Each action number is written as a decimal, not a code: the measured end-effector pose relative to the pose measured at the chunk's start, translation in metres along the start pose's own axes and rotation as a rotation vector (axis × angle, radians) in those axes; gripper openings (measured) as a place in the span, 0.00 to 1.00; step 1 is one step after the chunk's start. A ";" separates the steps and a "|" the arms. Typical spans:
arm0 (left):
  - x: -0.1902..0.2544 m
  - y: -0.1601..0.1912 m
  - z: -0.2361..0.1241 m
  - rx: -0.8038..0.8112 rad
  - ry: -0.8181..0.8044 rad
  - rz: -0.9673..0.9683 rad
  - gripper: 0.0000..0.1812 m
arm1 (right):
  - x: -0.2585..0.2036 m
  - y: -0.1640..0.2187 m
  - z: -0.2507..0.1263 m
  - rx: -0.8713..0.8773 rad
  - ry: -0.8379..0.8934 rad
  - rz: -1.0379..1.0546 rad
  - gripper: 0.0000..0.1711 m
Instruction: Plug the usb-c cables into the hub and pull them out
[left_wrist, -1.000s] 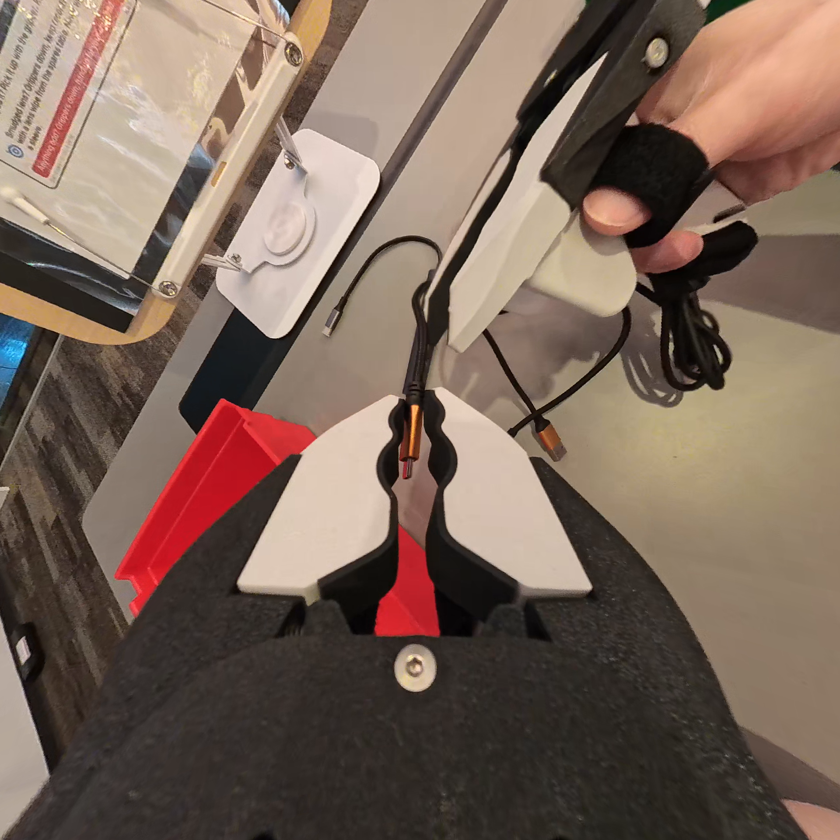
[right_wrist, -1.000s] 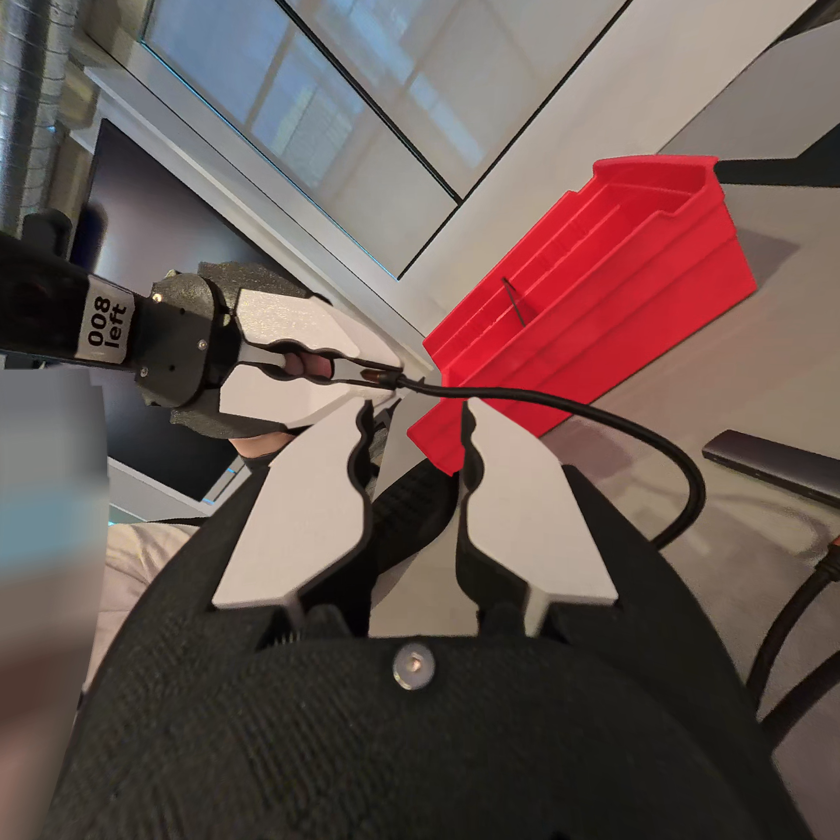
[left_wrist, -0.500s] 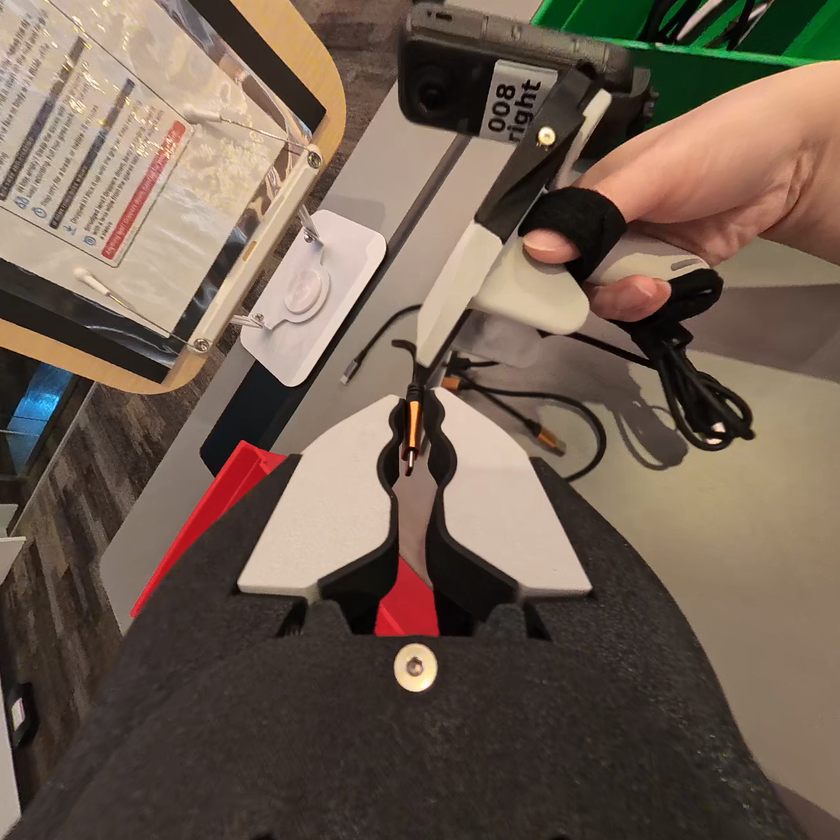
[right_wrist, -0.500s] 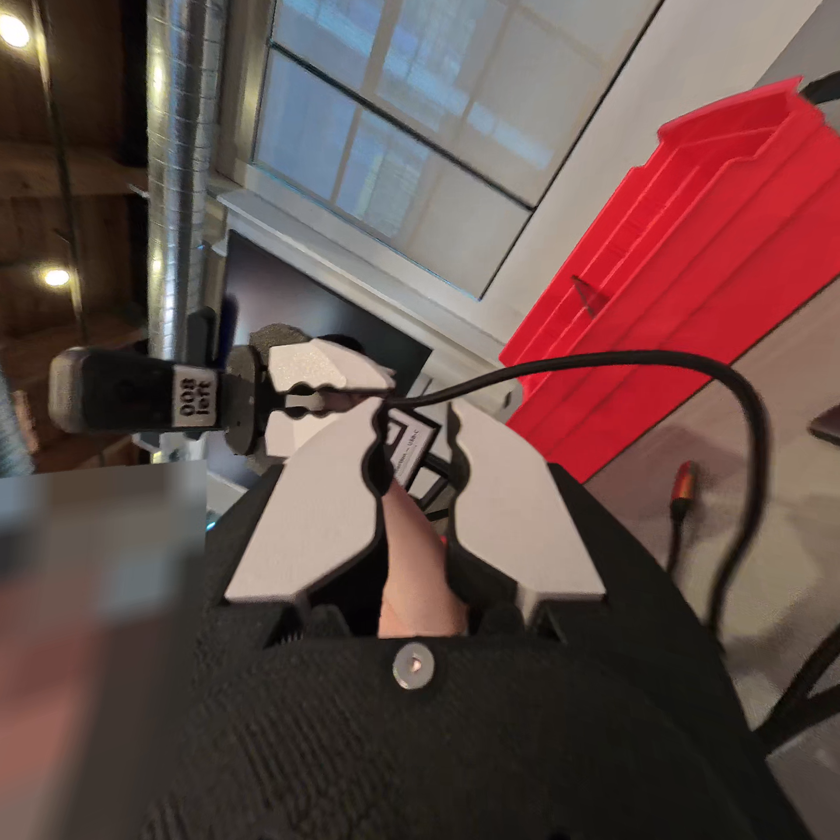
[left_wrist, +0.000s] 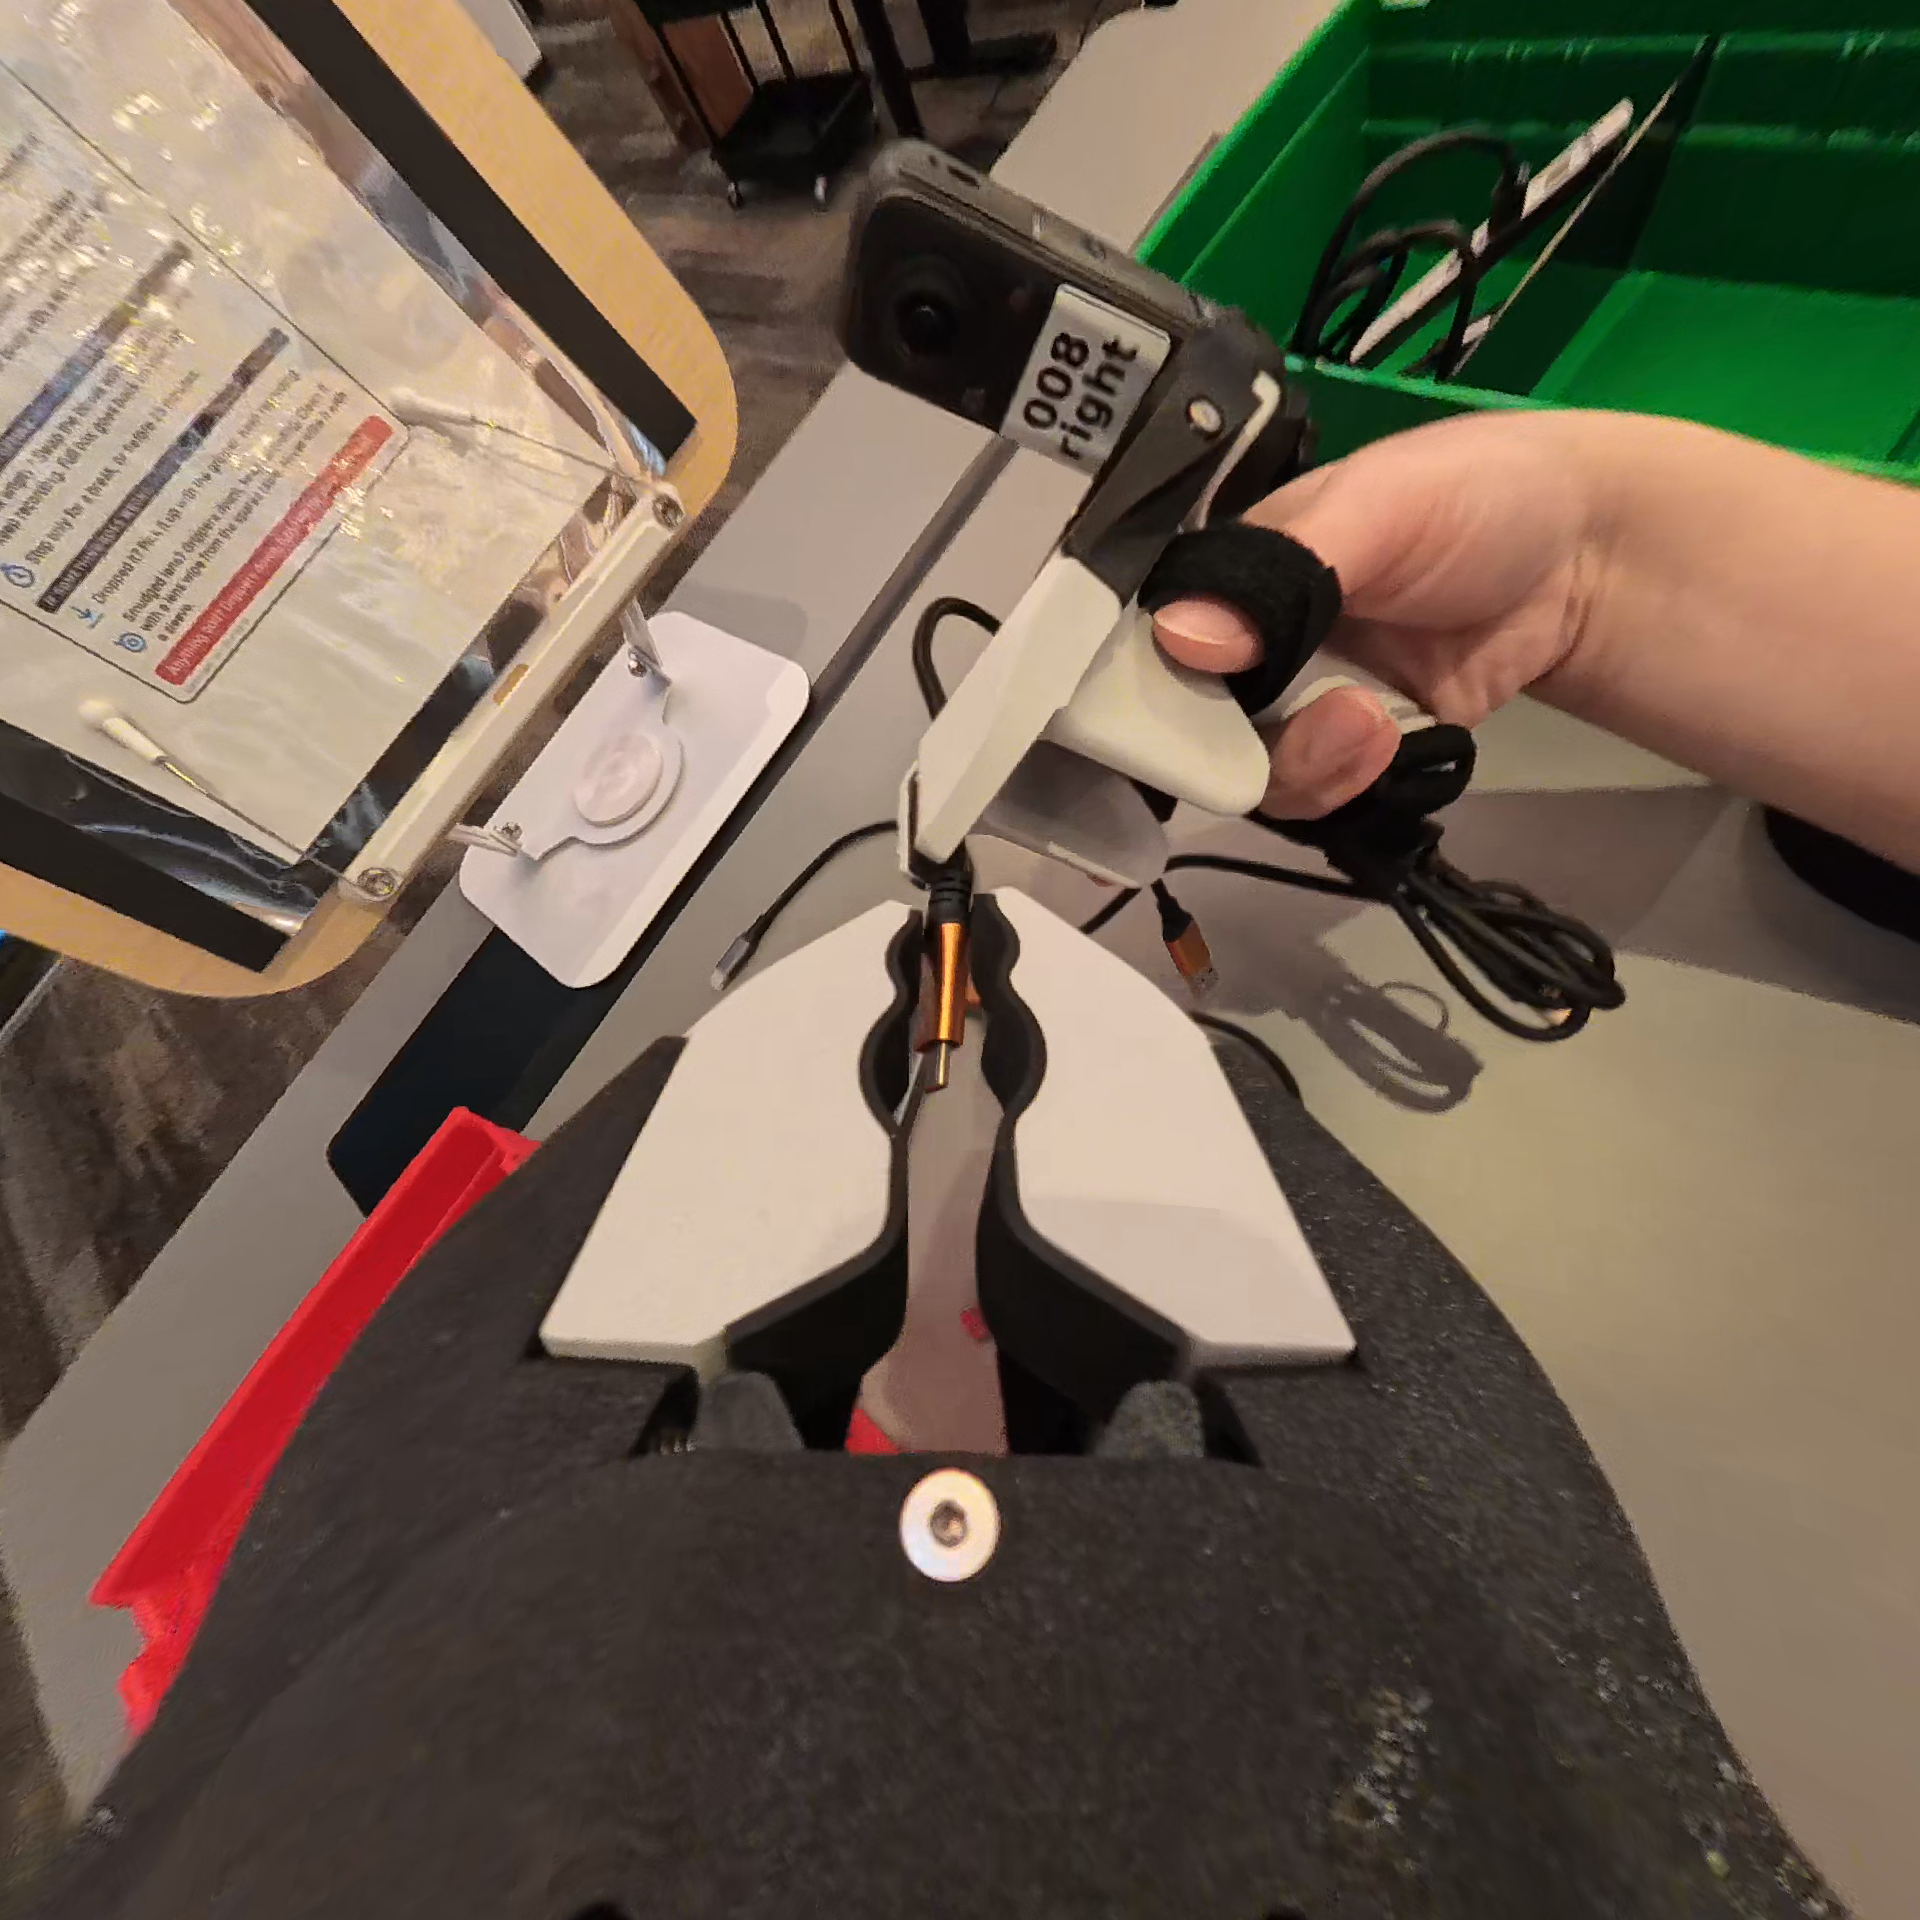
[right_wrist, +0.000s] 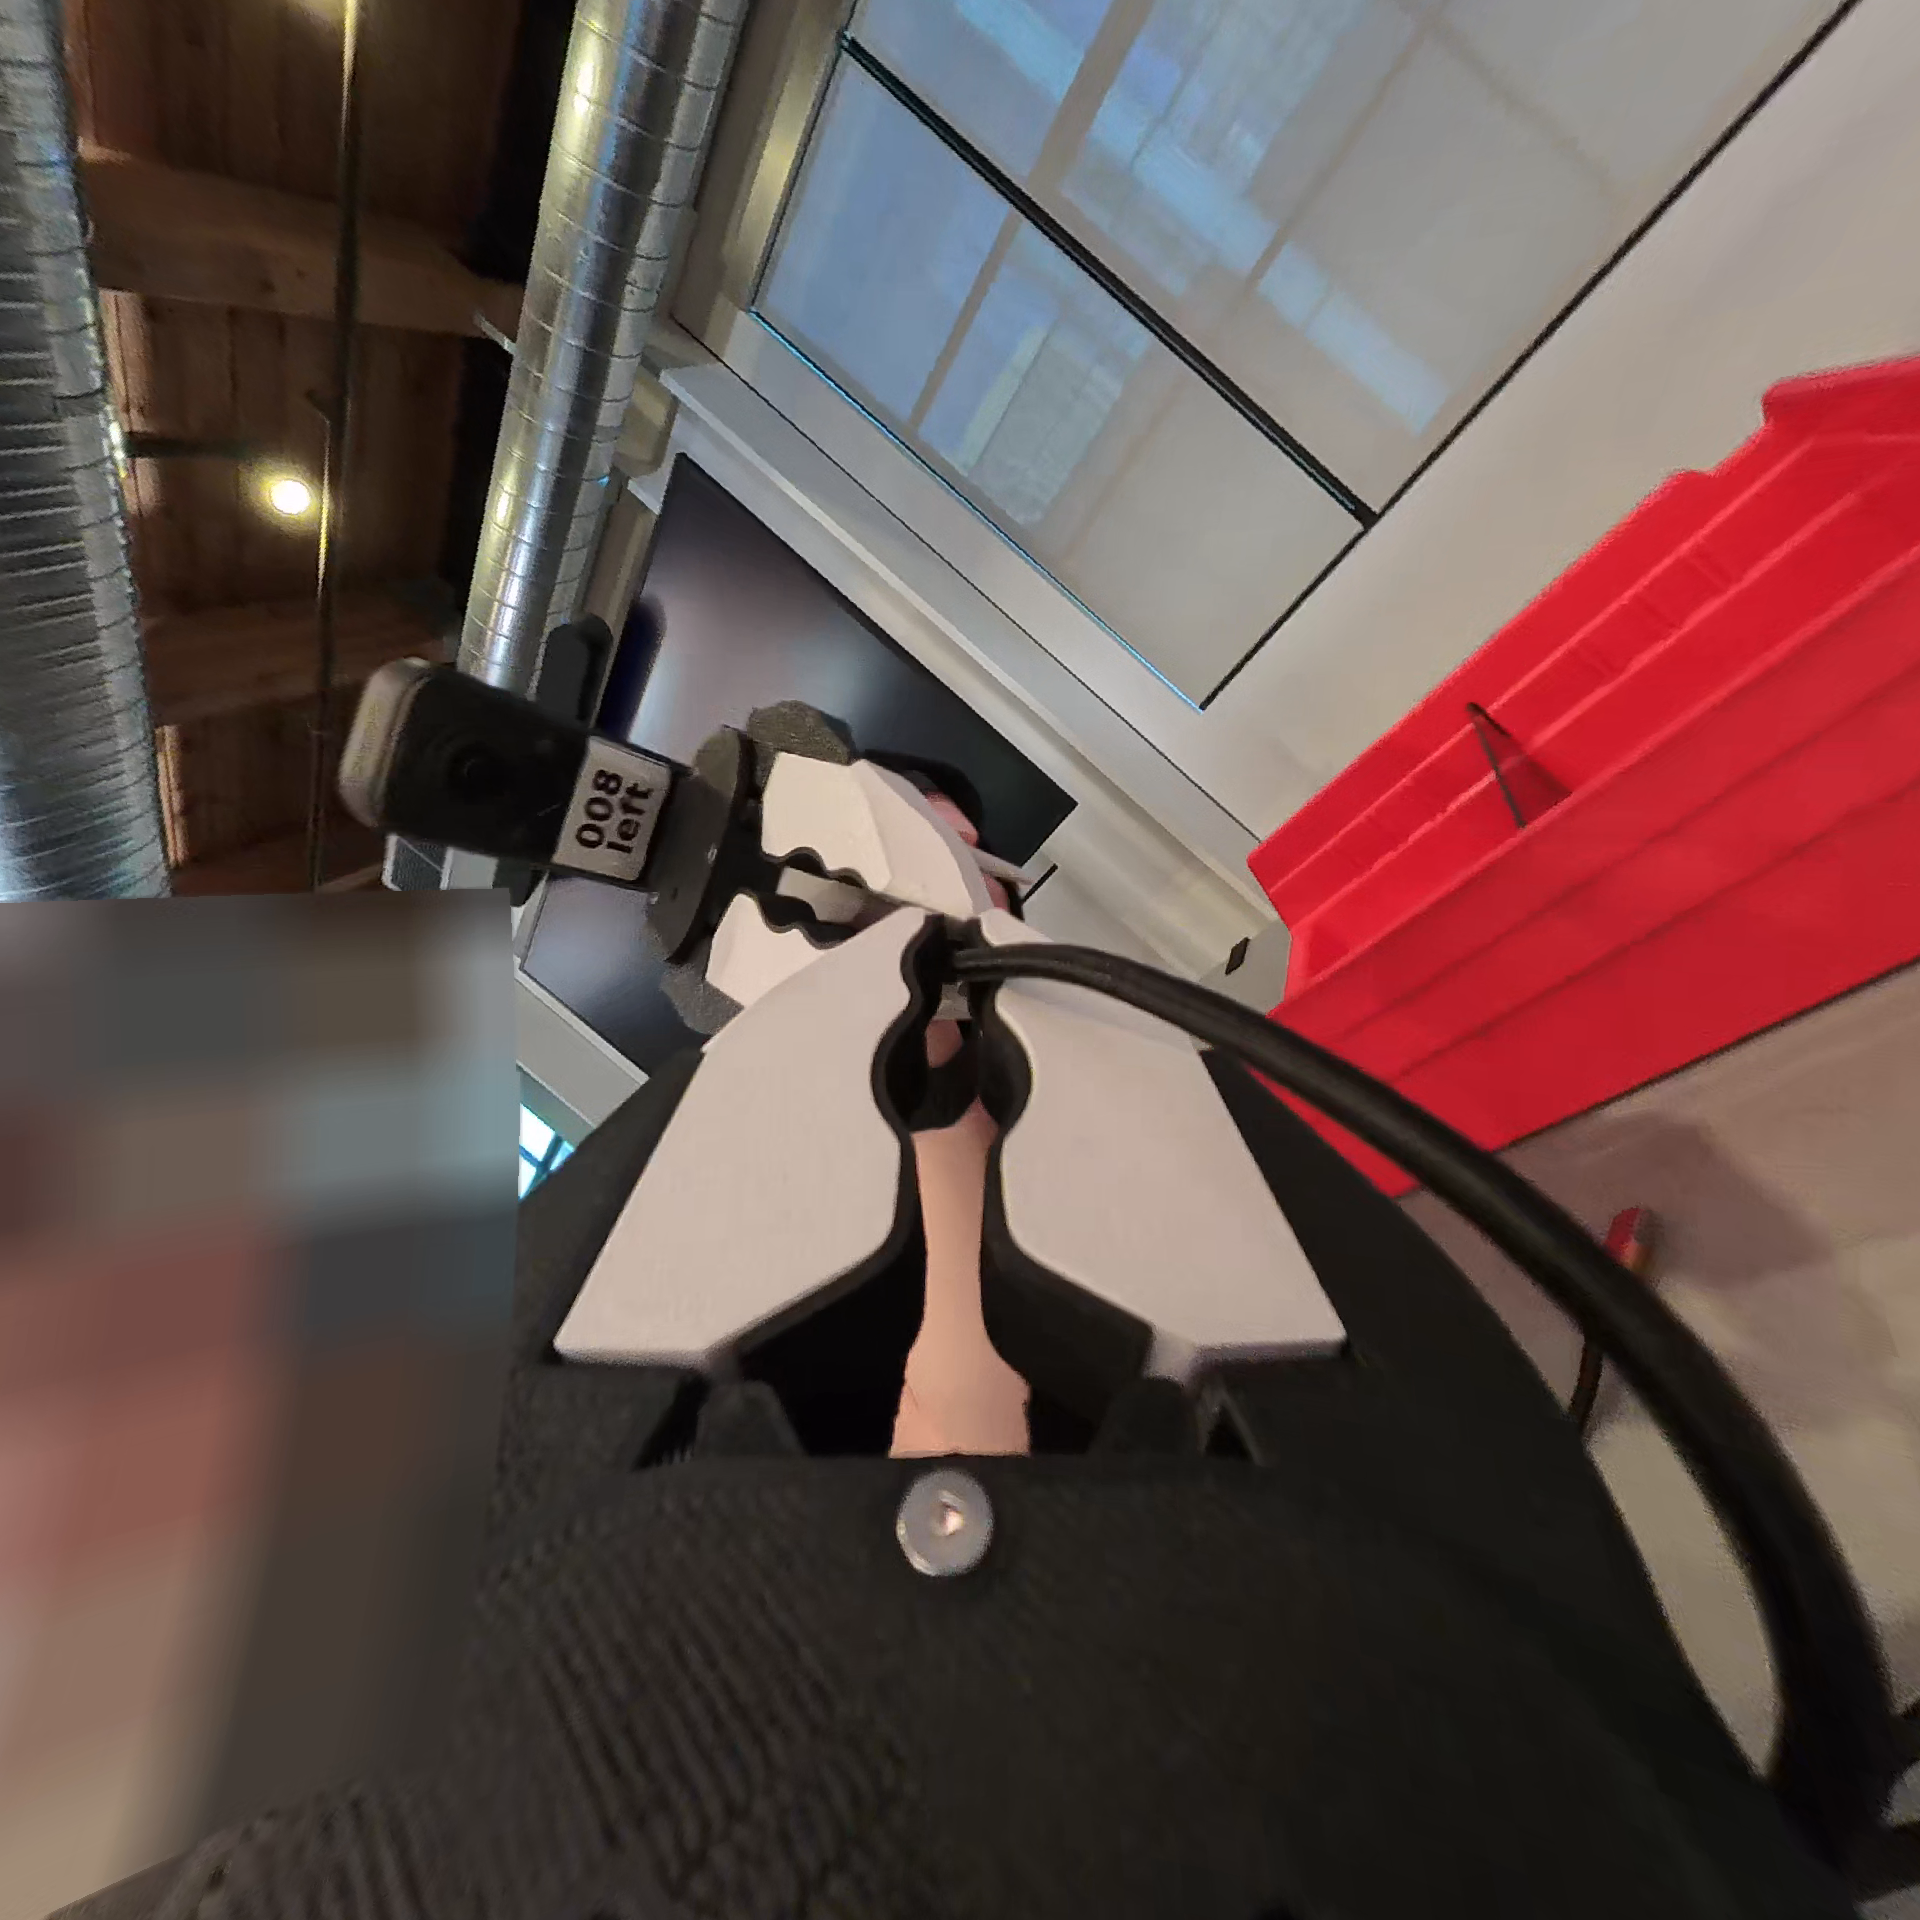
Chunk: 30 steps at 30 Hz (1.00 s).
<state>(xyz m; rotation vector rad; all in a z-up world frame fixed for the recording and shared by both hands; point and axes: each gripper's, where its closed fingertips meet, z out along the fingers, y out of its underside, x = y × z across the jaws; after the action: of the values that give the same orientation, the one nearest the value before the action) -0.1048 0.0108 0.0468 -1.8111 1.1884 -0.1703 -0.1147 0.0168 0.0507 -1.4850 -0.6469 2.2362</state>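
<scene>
My left gripper (left_wrist: 951, 935) is shut on the orange USB-C plug (left_wrist: 943, 1003) of a black cable, with the plug's metal tip pointing back toward the camera. My right gripper (right_wrist: 956, 940) is shut on the black cable (right_wrist: 1351, 1101) just behind that plug. In the left wrist view the right gripper (left_wrist: 935, 852) shows tip to tip with my left one, held by a hand (left_wrist: 1455, 582). In the right wrist view the left gripper (right_wrist: 831, 883) shows just beyond my fingertips. Both are held above the grey table (left_wrist: 1558, 1247). The hub is not in view.
A second orange plug (left_wrist: 1190, 951), a grey plug (left_wrist: 732, 961) and a bundle of black cable (left_wrist: 1496, 935) lie on the table. A red bin (left_wrist: 312, 1403) stands at the left, a green bin (left_wrist: 1662, 260) with cables at the back right. A clear sign holder (left_wrist: 260, 520) stands on a white base (left_wrist: 634, 800). Left and right tips are no more than a few centimetres apart.
My right gripper was open beside the cable and has closed on it next to the plug. Both grippers have tilted upward and come tip to tip. The left gripper kept hold of the plug.
</scene>
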 end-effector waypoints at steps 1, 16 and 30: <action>-0.001 -0.002 -0.003 0.028 0.005 -0.029 0.06 | -0.004 -0.002 0.000 0.013 -0.018 -0.022 0.02; 0.000 -0.040 -0.034 0.403 0.630 -0.813 0.23 | -0.059 -0.017 -0.012 0.188 -0.017 -0.901 0.03; 0.002 -0.048 -0.024 0.469 0.721 -0.812 0.06 | -0.059 -0.014 -0.011 0.198 0.128 -1.271 0.03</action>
<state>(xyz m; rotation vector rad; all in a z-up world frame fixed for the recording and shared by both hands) -0.0858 -0.0008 0.0955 -1.7309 0.6769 -1.5314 -0.0816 -0.0017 0.0993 -0.7071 -0.9225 1.1491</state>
